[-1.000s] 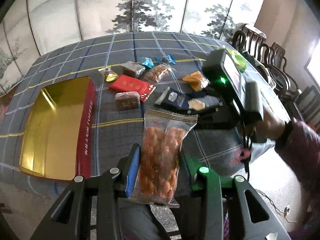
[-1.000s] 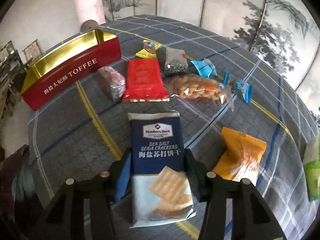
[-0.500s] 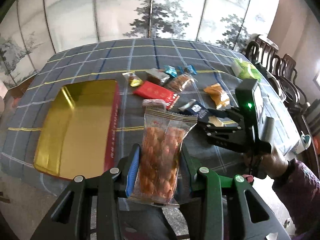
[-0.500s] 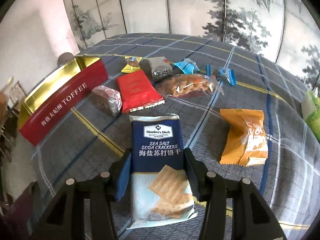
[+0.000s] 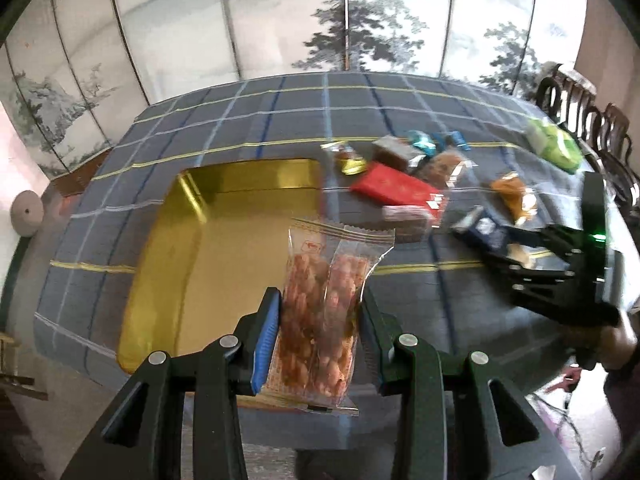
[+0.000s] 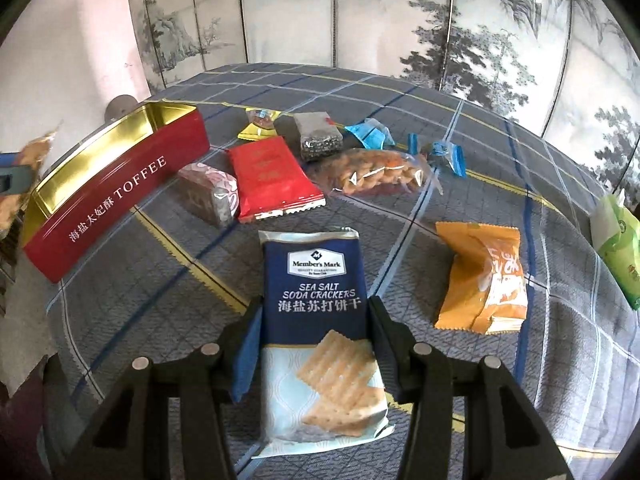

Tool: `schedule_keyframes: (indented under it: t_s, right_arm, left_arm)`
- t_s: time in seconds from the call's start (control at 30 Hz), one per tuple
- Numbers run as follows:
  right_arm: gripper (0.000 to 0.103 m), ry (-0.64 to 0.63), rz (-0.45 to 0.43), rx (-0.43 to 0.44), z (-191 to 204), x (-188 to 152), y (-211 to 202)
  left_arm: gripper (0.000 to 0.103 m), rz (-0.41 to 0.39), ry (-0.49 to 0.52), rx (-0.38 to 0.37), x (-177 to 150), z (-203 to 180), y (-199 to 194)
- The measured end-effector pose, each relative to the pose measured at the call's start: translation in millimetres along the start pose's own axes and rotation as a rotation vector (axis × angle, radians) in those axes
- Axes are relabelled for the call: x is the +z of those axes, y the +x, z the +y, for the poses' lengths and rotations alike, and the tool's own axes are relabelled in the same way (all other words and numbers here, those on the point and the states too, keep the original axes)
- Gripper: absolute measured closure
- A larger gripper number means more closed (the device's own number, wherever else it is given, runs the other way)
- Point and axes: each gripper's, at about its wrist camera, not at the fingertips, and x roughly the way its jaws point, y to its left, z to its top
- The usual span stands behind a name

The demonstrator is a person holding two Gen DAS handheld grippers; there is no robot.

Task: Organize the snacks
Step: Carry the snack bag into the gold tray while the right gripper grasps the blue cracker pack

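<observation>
My left gripper [image 5: 320, 316] is shut on a clear packet of orange-brown fried snacks [image 5: 324, 280]. It hangs above the near right part of the open gold-lined toffee tin [image 5: 224, 248]. In the right wrist view my right gripper [image 6: 316, 332] is shut on a blue Sea Salt Soda Crackers pack [image 6: 316, 272] low over the plaid tablecloth. I cannot tell whether the pack touches the cloth. The tin's red side [image 6: 116, 196] lies to its left. The right gripper [image 5: 560, 276] also shows at the right of the left wrist view.
Loose snacks lie beyond the crackers: a red packet [image 6: 272, 176], a pink-wrapped cake [image 6: 208, 196], a clear bag of nuts [image 6: 376, 172], a seed packet [image 6: 318, 140], blue candies [image 6: 368, 136], an orange pack [image 6: 484, 280] and a green pack [image 6: 616, 248]. Chairs [image 5: 592, 128] stand at the right.
My left gripper has carried the fried-snack packet leftward, from beside the tin to over its near right part. The right gripper has rolled slightly and keeps the cracker pack.
</observation>
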Motion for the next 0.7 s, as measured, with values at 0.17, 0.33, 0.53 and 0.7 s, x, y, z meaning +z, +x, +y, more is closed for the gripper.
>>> schedule_keyframes:
  t_s: [0.17, 0.33, 0.53, 0.7]
  right_arm:
    - [0.052, -0.004, 0.001, -0.006, 0, 0, 0]
    - [0.052, -0.003, 0.001, -0.016, -1, 0, -1]
    - [0.052, -0.002, 0.001, -0.019, -1, 0, -1]
    - [0.052, -0.003, 0.001, -0.02, -1, 0, -2]
  left_arm:
    - [0.068, 0.006, 0.034, 0.067, 18, 22, 24]
    - [0.069, 0.009, 0.08, 0.134, 36, 39, 48]
    - [0.071, 0.028, 0.112, 0.147, 49, 49, 73]
    - [0.071, 0.026, 0.109, 0.142, 51, 53, 76]
